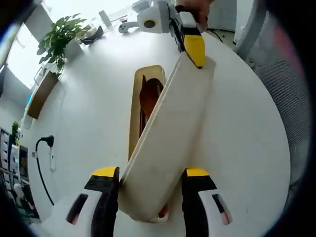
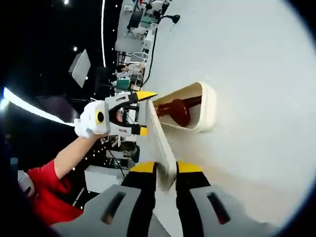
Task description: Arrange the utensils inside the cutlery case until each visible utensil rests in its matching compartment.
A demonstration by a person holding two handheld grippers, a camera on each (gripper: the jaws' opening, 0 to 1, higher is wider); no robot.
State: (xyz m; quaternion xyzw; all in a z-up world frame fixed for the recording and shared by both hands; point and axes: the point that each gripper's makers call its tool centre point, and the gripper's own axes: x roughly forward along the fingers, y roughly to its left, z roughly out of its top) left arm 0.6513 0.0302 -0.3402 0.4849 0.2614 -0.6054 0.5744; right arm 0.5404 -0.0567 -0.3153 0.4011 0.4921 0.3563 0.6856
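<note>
A cream lid (image 1: pixel 173 128) of the cutlery case hangs tilted above the open cream case base (image 1: pixel 132 118), which lies on the white table. A dark brown wooden spoon (image 1: pixel 149 96) rests inside the base. My left gripper (image 1: pixel 151 172) is shut across the lid's near end. The right gripper (image 1: pixel 195 49) pinches its far end from the top. In the right gripper view, my right gripper (image 2: pixel 166 168) is shut on the lid's (image 2: pixel 160 136) thin edge. The left gripper (image 2: pixel 144 112), held by a gloved hand, clamps the other end. Beyond it lie the base (image 2: pixel 210 106) and spoon (image 2: pixel 177 111).
A potted plant (image 1: pixel 58 39) and small items (image 1: pixel 94 33) stand at the far edge of the round white table (image 1: pixel 84 113). A black cable with a plug (image 1: pixel 42 158) lies at its left. A mesh chair (image 1: pixel 284 79) stands at the right. A person's red sleeve (image 2: pixel 47 192) shows.
</note>
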